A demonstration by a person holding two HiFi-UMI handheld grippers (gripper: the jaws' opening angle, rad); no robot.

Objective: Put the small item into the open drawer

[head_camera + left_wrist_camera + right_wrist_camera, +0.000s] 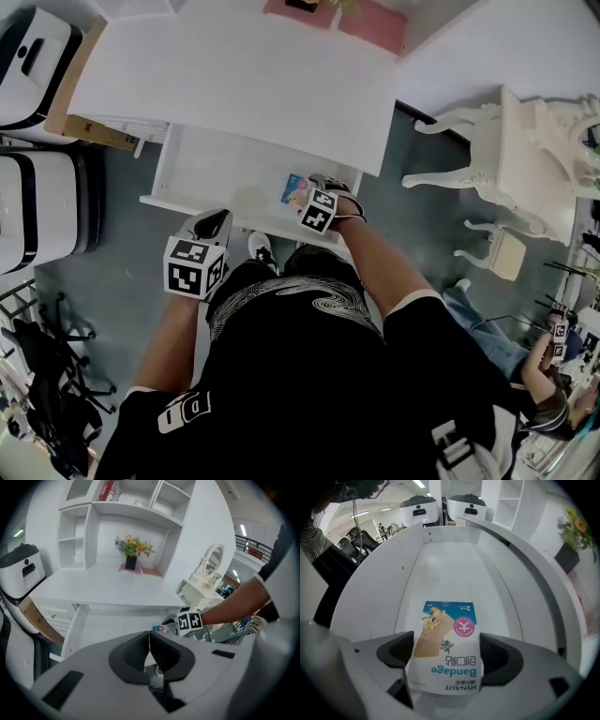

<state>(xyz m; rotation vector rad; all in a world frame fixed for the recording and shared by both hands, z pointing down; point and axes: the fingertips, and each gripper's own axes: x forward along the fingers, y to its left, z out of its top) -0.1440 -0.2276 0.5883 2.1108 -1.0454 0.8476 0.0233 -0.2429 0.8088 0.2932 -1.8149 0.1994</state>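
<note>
The small item is a bandage box (449, 630) printed blue, pink and tan. My right gripper (447, 654) is shut on it, a dark pad against each side. In the head view the box (296, 189) hangs over the right end of the open white drawer (225, 173), just inside its front edge, with the right gripper (311, 185) behind it. The drawer's floor (450, 569) is bare below the box. My left gripper (214, 225) stays at the drawer's front edge, left of the right one. Its jaws are shut with nothing between them (149, 648).
The white desk top (244, 75) overhangs the back of the drawer. A flower vase (132, 550) stands under shelves at the back of the desk. White machines (37, 56) and a cardboard sheet (89, 127) are left. An ornate white chair (525, 159) stands right.
</note>
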